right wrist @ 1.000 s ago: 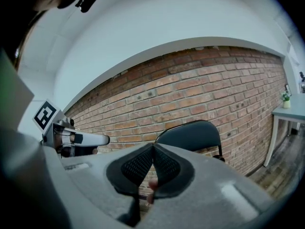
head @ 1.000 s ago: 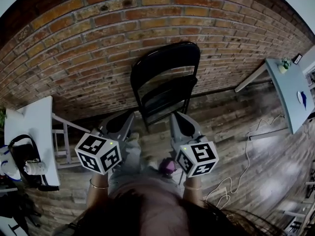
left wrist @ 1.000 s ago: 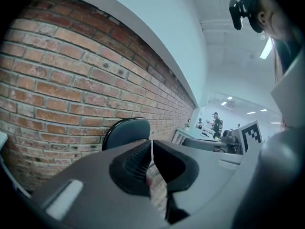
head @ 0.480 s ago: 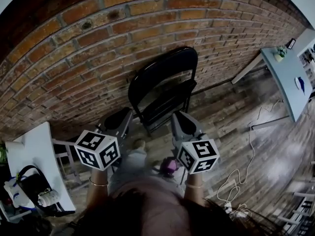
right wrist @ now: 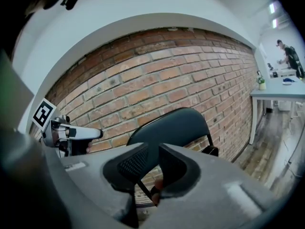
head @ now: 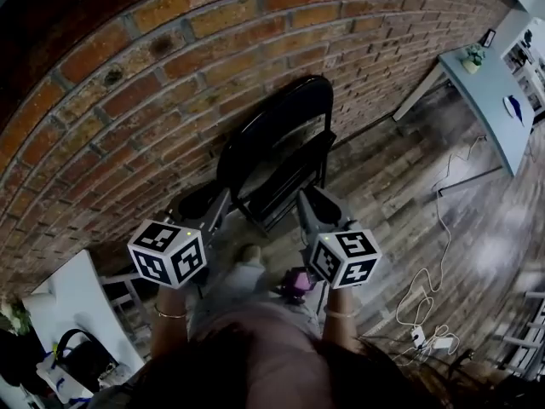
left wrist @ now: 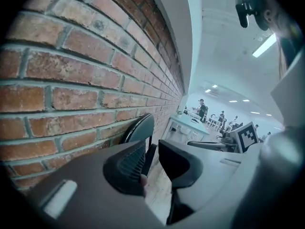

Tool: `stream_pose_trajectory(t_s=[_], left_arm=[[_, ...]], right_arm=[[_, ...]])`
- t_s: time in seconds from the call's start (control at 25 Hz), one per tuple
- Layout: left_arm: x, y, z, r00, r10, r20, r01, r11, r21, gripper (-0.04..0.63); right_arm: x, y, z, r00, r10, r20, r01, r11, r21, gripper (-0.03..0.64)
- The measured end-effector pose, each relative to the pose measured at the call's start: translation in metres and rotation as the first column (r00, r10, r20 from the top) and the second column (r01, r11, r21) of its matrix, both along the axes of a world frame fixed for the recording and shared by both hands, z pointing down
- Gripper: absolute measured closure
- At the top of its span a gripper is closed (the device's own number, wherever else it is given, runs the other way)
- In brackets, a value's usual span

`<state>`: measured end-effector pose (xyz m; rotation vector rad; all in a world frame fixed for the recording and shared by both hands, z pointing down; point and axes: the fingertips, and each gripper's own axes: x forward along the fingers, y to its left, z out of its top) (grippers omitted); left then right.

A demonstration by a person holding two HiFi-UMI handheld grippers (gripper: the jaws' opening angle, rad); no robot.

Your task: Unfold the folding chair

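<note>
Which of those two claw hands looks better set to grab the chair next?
Probably the right gripper: its opening jaws, nothing between them, face the folding chair squarely. The left gripper, also opening and empty, sees it edge-on.

A red brick wall (head: 170, 75) stands at the back. The floor (head: 460, 194) is brown wood. A pale blue table (head: 494, 100) stands at the right.

left gripper (left wrist: 151, 150) and right gripper (right wrist: 153, 152) reach forward side by side, tilted slightly down, empty jaws opening.
</note>
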<state>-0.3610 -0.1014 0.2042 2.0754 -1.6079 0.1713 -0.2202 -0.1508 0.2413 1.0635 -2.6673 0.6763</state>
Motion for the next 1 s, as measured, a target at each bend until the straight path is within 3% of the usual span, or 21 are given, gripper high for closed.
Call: stream_pose_trajectory(t_s=[0.32, 0.72, 1.0], left_arm=[[-0.011, -0.027, 0.02, 0.997, 0.071, 0.02, -0.07, 0.996, -0.058, 0.474], [-0.023, -0.054, 0.044, 0.988, 0.128, 0.086, -0.115, 0.984, -0.138, 0.419], [-0.026, -0.068, 0.059, 0.983, 0.159, 0.086, -0.142, 0.973, -0.182, 0.393]], right_arm=[[0.001, -0.02, 0.032, 0.997, 0.081, -0.012, -0.081, 0.994, -0.072, 0.538], [-0.007, -0.033, 0.081, 0.994, 0.107, -0.028, -0.11, 0.975, -0.193, 0.497], [-0.01, -0.044, 0.121, 0.992, 0.122, -0.039, -0.128, 0.952, -0.278, 0.47]])
